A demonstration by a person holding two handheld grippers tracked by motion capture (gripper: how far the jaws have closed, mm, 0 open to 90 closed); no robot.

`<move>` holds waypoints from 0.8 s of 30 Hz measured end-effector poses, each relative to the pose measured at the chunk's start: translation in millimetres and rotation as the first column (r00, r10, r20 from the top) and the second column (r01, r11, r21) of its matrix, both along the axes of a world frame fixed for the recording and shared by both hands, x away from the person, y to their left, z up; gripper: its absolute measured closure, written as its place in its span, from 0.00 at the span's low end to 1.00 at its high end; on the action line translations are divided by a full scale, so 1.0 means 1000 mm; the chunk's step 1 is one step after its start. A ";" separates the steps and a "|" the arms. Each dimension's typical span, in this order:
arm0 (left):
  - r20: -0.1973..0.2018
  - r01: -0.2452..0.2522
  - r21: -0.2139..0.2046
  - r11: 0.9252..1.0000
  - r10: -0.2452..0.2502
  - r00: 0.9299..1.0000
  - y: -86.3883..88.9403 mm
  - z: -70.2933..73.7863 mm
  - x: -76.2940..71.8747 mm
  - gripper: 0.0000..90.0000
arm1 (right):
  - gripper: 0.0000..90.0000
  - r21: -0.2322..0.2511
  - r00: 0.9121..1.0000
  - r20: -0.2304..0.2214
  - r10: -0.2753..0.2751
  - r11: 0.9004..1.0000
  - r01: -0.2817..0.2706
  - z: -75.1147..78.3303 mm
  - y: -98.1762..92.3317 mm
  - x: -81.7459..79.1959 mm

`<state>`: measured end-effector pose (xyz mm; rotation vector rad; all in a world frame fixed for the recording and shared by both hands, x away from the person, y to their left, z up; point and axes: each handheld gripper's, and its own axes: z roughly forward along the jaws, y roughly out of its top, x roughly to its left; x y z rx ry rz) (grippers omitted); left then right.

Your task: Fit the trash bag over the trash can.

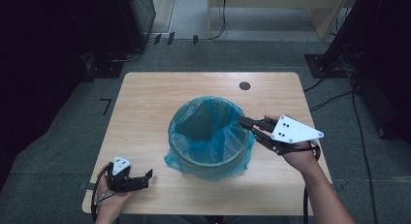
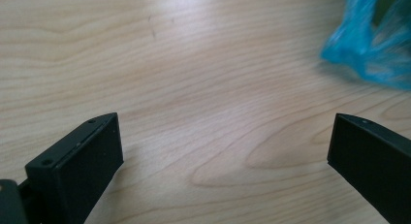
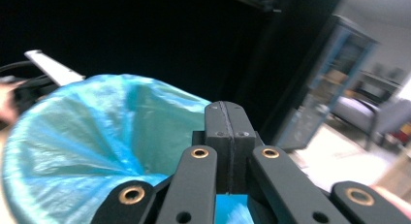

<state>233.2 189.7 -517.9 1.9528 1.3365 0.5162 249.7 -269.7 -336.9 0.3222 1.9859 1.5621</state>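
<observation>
A round bin lined with a blue plastic bag (image 1: 203, 122) stands in the middle of the wooden table (image 1: 145, 103). My right gripper (image 1: 242, 121) hovers at the bin's right rim, pointing left over the opening. Its jaws are pressed flat together, and I see nothing between the pads. In the right gripper view the shut right gripper (image 3: 226, 110) sits above the bag (image 3: 97, 132), whose creases run toward it. My left gripper (image 1: 147, 179) lies low at the table's front left, jaws wide apart. The left gripper (image 2: 226, 124) has bare wood between its jaws, with the bag's skirt (image 2: 368, 49) at the upper right.
A small black disc (image 1: 245, 86) sits in the table near the far edge. Dark stands and cables (image 1: 339, 95) lie on the carpet around the table. The bag's loose skirt (image 1: 177, 161) spreads onto the wood around the bin's base.
</observation>
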 end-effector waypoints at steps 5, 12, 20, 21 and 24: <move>-0.017 -0.010 0.010 1.000 0.010 1.000 0.002 -0.001 0.002 0.00 | 1.00 -0.133 0.979 0.006 0.205 0.970 -0.202 0.014 0.016 0.005; -0.019 -0.005 0.059 0.998 0.006 1.000 -0.002 -0.001 0.002 0.00 | 1.00 -0.266 0.917 -0.061 0.395 0.879 -0.396 0.023 0.034 0.009; -0.018 -0.017 0.083 0.996 0.019 1.000 -0.005 -0.002 0.002 0.00 | 1.00 -0.394 0.870 -0.155 0.469 0.778 -0.490 0.035 0.060 0.018; -0.017 -0.021 0.081 0.997 0.023 1.000 -0.005 -0.002 0.002 0.00 | 1.00 -0.401 0.867 -0.160 0.473 0.771 -0.495 0.036 0.062 0.020; -0.017 -0.022 0.080 0.997 0.024 1.000 -0.005 -0.002 0.002 0.00 | 1.00 -0.433 0.857 -0.181 0.482 0.744 -0.509 0.039 0.071 0.025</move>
